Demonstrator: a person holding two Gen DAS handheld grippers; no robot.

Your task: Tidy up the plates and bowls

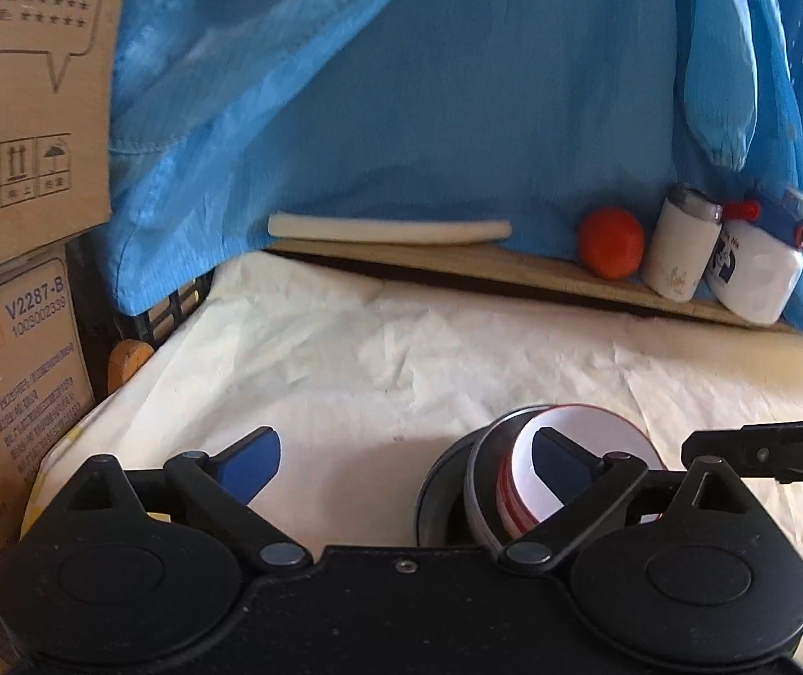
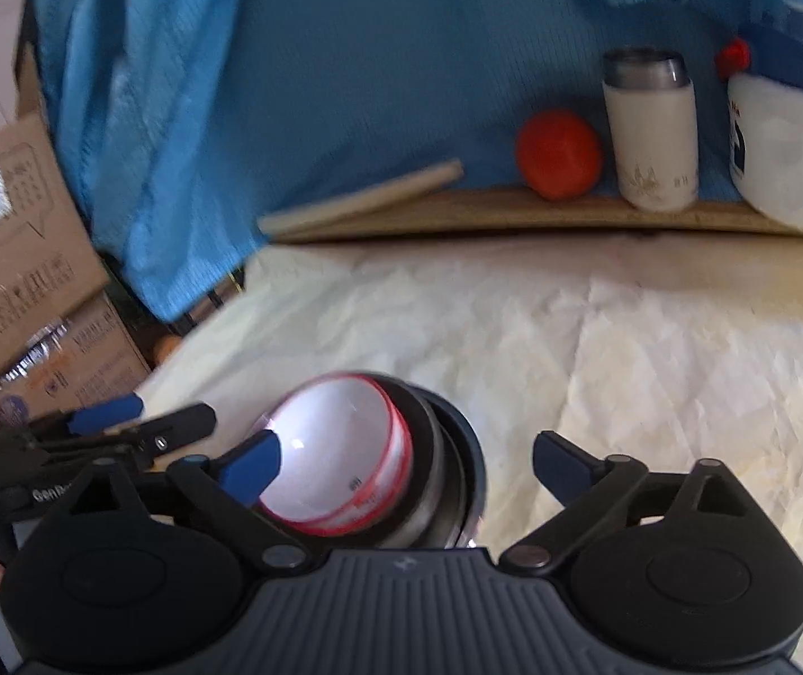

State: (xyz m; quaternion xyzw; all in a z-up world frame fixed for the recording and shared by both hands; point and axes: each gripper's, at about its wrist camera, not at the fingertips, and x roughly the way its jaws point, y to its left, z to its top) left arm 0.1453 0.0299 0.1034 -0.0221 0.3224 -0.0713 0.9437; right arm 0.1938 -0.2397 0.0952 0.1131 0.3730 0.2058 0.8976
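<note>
Left gripper [image 1: 407, 458]: jaws spread wide with nothing between the blue pads; its right pad [image 1: 556, 458] shows in front of the white bowl without visibly pressing on it. In the right wrist view this gripper [image 2: 137, 422] enters from the left edge, beside the stack.

Right gripper [image 2: 407, 464]: jaws wide apart and empty; the left pad [image 2: 249, 464] overlaps the rim of the white bowl in the picture, and whether they touch cannot be told. In the left wrist view only its black finger [image 1: 761, 453] reaches in from the right edge.

White bowl [image 2: 334, 450]: white inside, red stripes around the outer wall; it sits tilted as the innermost piece of the nested stack.

Metal bowl [image 1: 480, 484]: grey, holding the white bowl inside it.

Dark dish [image 1: 429, 484]: outermost and lowest piece of the stack, resting on the table.

Table [image 1: 401, 349]: covered with creased cream paper; the stack stands near its front edge, between the two grippers.

Shelf [image 1: 514, 273]: a wooden ledge along the far side of the table.

On the shelf: a pale roll [image 1: 387, 225] lying flat; an orange ball [image 1: 610, 243]; a white tumbler [image 1: 680, 250] with a metal top; a white bottle [image 1: 761, 275] with a blue cap, leaning.

Backdrop: blue cloth [image 1: 458, 112] hanging behind the shelf.

Left side: stacked cardboard boxes [image 1: 19, 112] with printed markings.
</note>
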